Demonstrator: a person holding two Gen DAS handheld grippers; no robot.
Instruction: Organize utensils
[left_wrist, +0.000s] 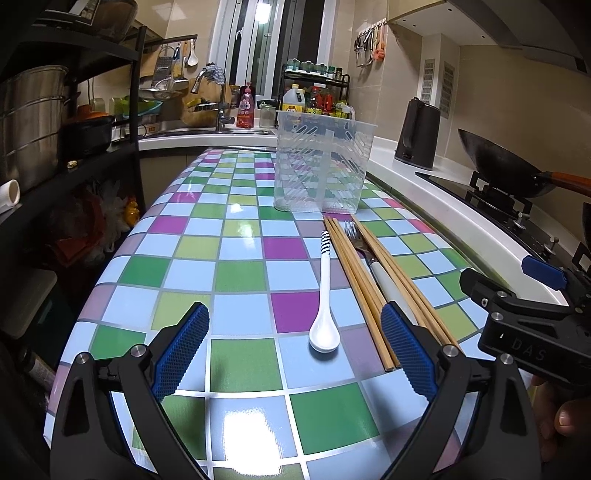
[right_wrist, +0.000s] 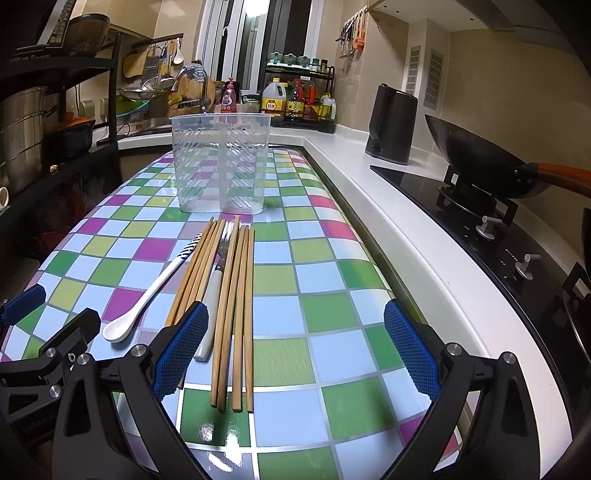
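Right now I hold both the left gripper (left_wrist: 295, 350) and the right gripper (right_wrist: 293, 345) spread wide, gripping nothing. Ahead, the white spoon (left_wrist: 324, 295), chopsticks (right_wrist: 236, 295) and fork (right_wrist: 212, 295) lie together on the checkered table (right_wrist: 332, 314), near the clear holder (right_wrist: 221, 162).

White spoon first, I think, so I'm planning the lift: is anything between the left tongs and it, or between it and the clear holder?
Nothing visible. The white spoon lies alone ahead of the open left tongs; bare tablecloth runs to the clear holder.
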